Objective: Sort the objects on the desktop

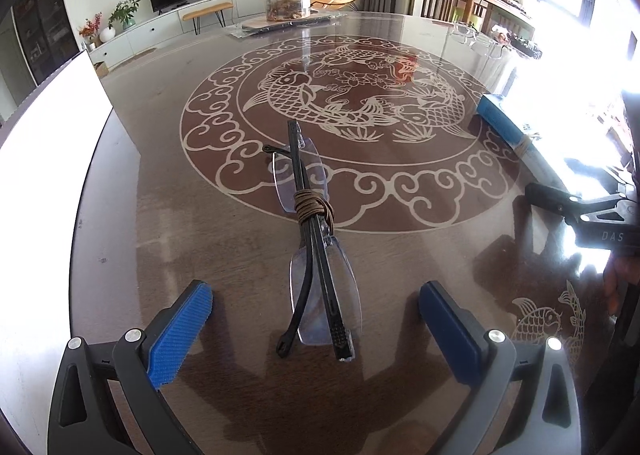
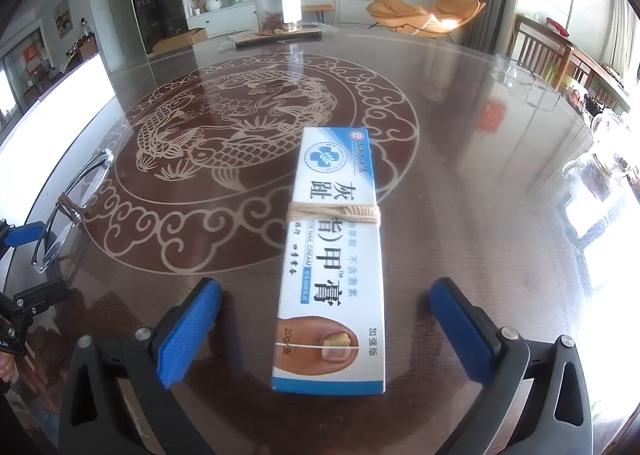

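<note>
our left gripper (image 1: 316, 329) has two blue fingers (image 1: 180, 335), one with a fine ribbed pad face, the other plain and darker in shade. they sit on angular arms, black on one side, grey on the other, each with triangular cut-outs and round silver screw heads at the joints. our right gripper (image 2: 326, 329) has the same build: blue cross-hatched pads (image 2: 188, 329), black arms, silver screws. seen from the left camera, its black body carries white letters "das". a bit of reddish skin of our right hand (image 1: 618, 279) shows beside it.
</note>
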A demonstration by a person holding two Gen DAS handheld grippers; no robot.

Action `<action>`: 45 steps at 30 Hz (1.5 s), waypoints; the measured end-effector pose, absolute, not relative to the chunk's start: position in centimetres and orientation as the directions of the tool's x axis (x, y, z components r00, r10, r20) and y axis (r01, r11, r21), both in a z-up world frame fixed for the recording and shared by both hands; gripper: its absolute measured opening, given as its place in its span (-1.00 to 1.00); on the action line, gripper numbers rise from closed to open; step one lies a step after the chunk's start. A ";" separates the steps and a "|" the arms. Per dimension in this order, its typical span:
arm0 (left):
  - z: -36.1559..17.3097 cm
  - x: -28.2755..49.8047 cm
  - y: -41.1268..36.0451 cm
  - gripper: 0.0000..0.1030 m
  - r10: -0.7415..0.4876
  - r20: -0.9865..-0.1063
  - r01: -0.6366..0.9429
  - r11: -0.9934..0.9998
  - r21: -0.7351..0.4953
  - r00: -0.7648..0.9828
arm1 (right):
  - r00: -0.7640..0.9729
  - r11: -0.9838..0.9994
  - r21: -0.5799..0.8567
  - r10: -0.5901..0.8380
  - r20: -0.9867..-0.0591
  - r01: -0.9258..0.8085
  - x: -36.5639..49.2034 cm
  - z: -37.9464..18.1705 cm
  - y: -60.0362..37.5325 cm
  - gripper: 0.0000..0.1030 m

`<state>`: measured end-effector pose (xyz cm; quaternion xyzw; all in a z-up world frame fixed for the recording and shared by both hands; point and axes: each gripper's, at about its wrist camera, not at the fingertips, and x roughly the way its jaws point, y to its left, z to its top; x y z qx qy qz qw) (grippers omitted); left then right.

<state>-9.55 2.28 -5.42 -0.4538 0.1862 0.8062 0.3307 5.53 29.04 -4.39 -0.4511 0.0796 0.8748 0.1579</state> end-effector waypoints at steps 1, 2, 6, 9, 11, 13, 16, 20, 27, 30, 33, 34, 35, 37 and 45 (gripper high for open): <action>-5.4 -9.8 2.8 1.00 0.362 -0.858 -0.703 -0.711 0.000 -0.366 | -0.543 -0.937 -0.003 0.205 -0.814 -0.348 5.6 -4.4 29.0 1.00; -5.4 -10.0 3.2 1.00 0.359 -0.861 -0.707 -0.707 0.001 -0.360 | -0.543 -0.937 -0.003 0.205 -0.814 -0.348 5.6 -4.4 29.1 1.00; -5.4 -10.5 3.8 1.00 0.353 -0.871 -0.717 -0.697 -0.001 -0.343 | -0.543 -0.937 -0.003 0.205 -0.814 -0.348 5.5 -4.4 29.0 1.00; -5.4 -10.2 3.6 1.00 0.370 -0.858 -0.722 -0.692 0.000 -0.355 | -0.543 -0.937 -0.003 0.204 -0.814 -0.348 5.5 -4.4 29.1 1.00; -5.5 -10.2 3.5 1.00 0.374 -0.855 -0.721 -0.693 -0.001 -0.359 | -0.543 -0.937 -0.003 0.205 -0.814 -0.348 5.5 -4.4 29.1 1.00; -5.5 -10.2 3.4 1.00 0.379 -0.851 -0.720 -0.694 -0.002 -0.362 | -0.543 -0.937 -0.003 0.205 -0.814 -0.348 5.6 -4.4 29.1 1.00; -5.5 -10.1 3.3 1.00 0.385 -0.846 -0.718 -0.696 -0.005 -0.368 | -0.543 -0.937 -0.003 0.204 -0.814 -0.348 5.6 -4.4 29.1 1.00; -5.4 -10.1 3.2 1.00 0.387 -0.844 -0.719 -0.695 -0.004 -0.370 | -0.543 -0.937 -0.003 0.205 -0.814 -0.348 5.5 -4.4 29.1 1.00; -5.5 -10.0 3.1 1.00 0.393 -0.839 -0.718 -0.696 -0.004 -0.376 | -0.543 -0.937 -0.003 0.204 -0.814 -0.348 5.5 -4.4 29.1 1.00; -5.5 -10.0 3.1 1.00 0.393 -0.839 -0.718 -0.696 -0.004 -0.376 | -0.543 -0.937 -0.003 0.204 -0.814 -0.348 5.4 -4.4 29.1 1.00; -5.5 -10.0 3.1 1.00 0.393 -0.839 -0.718 -0.696 -0.004 -0.376 | -0.543 -0.937 -0.003 0.205 -0.814 -0.349 5.4 -4.4 29.1 1.00; -5.5 -10.0 3.1 1.00 0.393 -0.839 -0.719 -0.695 -0.004 -0.376 | -0.543 -0.937 -0.003 0.205 -0.814 -0.349 5.5 -4.4 29.1 1.00; -5.6 -10.0 3.1 1.00 0.394 -0.838 -0.719 -0.695 -0.004 -0.377 | -0.543 -0.937 -0.003 0.205 -0.814 -0.349 5.4 -4.4 29.0 1.00; -5.5 -9.9 3.1 1.00 0.396 -0.836 -0.719 -0.695 -0.004 -0.379 | -0.543 -0.937 -0.003 0.205 -0.814 -0.349 5.5 -4.4 29.1 1.00; -4.9 -10.9 5.0 1.00 0.254 -0.937 -0.759 -0.651 0.018 -0.240 | -0.430 -0.960 0.002 0.123 -0.894 -0.279 2.9 -4.0 30.0 1.00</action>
